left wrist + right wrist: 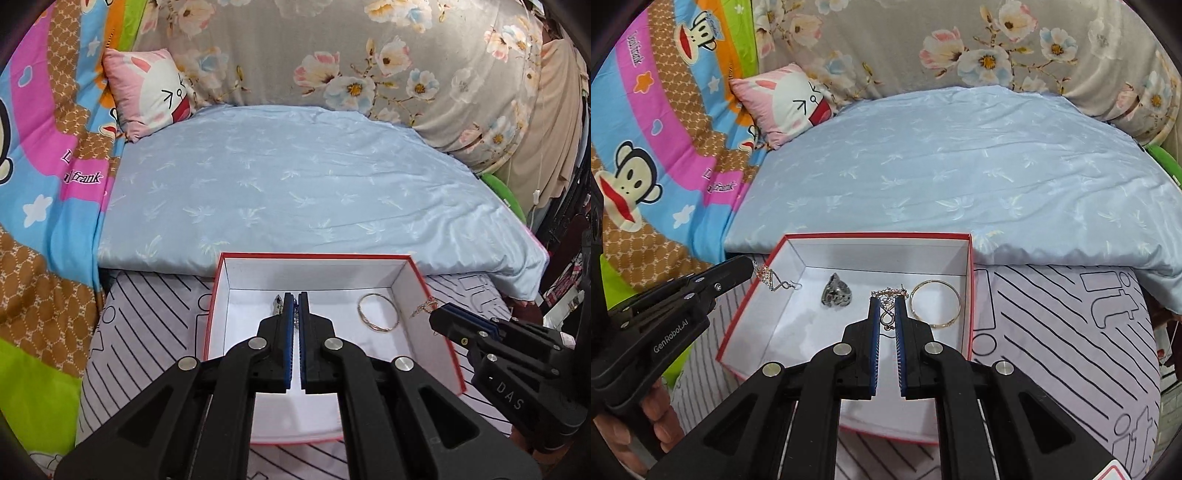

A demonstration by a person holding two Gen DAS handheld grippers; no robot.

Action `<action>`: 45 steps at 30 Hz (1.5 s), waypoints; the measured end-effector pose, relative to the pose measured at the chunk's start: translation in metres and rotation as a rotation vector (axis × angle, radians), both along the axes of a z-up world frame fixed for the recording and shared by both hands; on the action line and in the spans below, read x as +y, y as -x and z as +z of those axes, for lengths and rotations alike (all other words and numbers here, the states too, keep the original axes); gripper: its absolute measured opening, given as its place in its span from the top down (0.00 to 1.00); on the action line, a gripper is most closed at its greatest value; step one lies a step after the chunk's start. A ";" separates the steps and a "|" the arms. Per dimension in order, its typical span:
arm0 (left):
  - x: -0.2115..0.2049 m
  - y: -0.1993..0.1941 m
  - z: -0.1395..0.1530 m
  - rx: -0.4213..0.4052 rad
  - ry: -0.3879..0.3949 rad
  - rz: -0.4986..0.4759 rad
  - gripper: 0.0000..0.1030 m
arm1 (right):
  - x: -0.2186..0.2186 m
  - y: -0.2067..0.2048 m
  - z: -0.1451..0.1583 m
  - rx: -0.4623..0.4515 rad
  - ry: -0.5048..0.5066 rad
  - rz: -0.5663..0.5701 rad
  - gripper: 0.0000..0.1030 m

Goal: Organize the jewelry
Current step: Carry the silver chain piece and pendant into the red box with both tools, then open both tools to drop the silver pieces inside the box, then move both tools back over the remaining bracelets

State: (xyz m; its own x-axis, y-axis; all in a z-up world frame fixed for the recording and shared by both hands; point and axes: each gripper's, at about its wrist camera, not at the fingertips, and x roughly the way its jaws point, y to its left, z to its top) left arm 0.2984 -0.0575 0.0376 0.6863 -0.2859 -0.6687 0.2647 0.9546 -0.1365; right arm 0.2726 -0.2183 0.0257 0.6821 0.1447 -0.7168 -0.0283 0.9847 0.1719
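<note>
Both grippers clenched on dangling earrings over red box (970, 280). Left gripper (296, 295) near box's left wall, right gripper (885, 301) beside bangle (935, 302); drop point straight below each.

Left claw (296, 295) hid most of the dark ring (277, 300) and its held chain (296, 319); box (970, 295) near edge sat behind the arms; chain pendants too small to read.

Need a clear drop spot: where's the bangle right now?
The bangle lies flat in the box, in its far right corner against the right wall in the right wrist view, just right of the right gripper.
</note>
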 end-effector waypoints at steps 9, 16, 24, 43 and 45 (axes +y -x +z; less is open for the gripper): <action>-0.003 -0.031 -0.034 0.050 -0.022 0.018 0.99 | 0.002 -0.032 -0.034 0.062 0.007 -0.003 0.93; -0.005 -0.039 -0.047 0.070 -0.036 0.021 0.99 | 0.007 -0.042 -0.045 0.080 0.011 0.007 0.93; -0.009 -0.040 -0.051 0.063 -0.063 0.037 0.96 | 0.012 -0.042 -0.046 0.072 0.033 0.005 0.85; 0.000 -0.009 -0.021 0.020 -0.067 0.073 0.63 | 0.008 0.004 -0.007 0.005 0.031 -0.010 0.73; 0.004 -0.001 -0.016 0.016 -0.066 0.075 0.63 | 0.010 0.015 -0.001 -0.004 0.048 -0.010 0.73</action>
State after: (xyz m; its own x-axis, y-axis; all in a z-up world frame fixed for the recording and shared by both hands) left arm 0.2993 -0.0539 0.0217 0.6934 -0.1890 -0.6953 0.1904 0.9787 -0.0762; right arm 0.2572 -0.2083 0.0246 0.6859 0.1032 -0.7203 -0.0185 0.9920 0.1245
